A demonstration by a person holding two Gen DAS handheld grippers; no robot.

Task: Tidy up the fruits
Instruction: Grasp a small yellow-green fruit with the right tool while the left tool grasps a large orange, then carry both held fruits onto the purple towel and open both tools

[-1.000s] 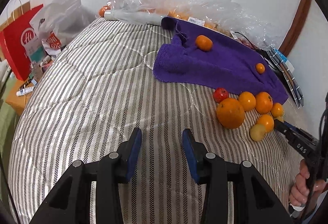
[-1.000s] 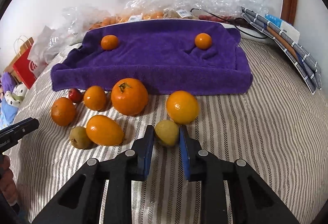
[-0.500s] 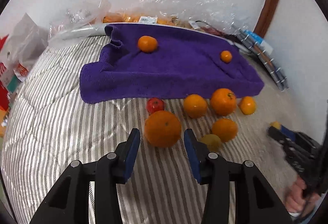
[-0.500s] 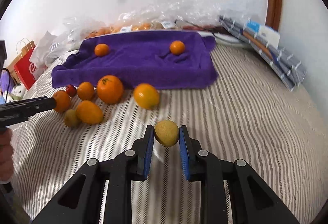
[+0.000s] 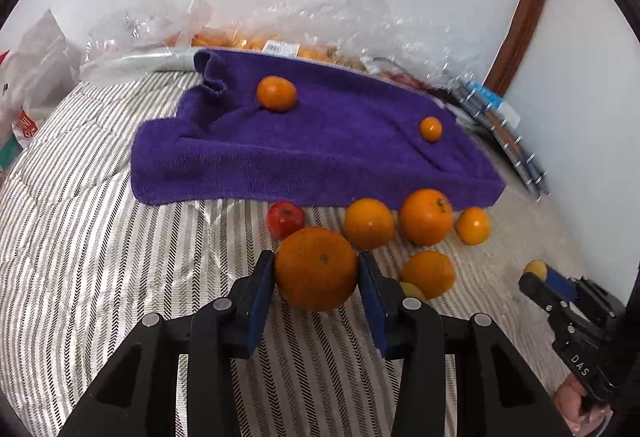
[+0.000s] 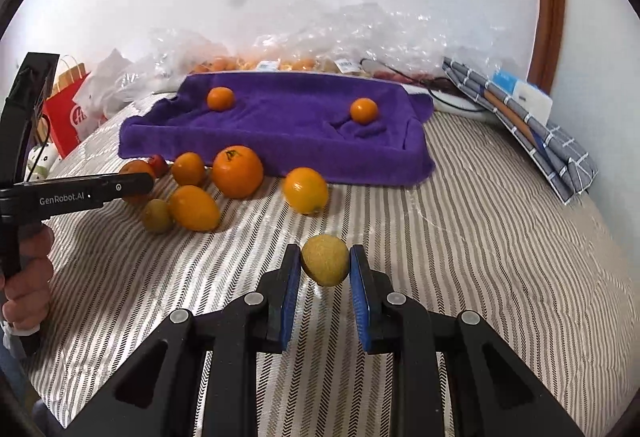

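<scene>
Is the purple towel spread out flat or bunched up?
Mostly spread, not flat: the purple towel has raised, rolled edges and a bunched corner, and two oranges sit on it.

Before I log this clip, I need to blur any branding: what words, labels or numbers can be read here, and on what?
"GenRobot.AI": on the side of the left gripper, seen from the right wrist.
"DAS": on the right gripper, seen from the left wrist.
White lettering on the red paper bag: partly hidden, unreadable.
Barcode stickers on the clear fruit bags: too small to read.
</scene>
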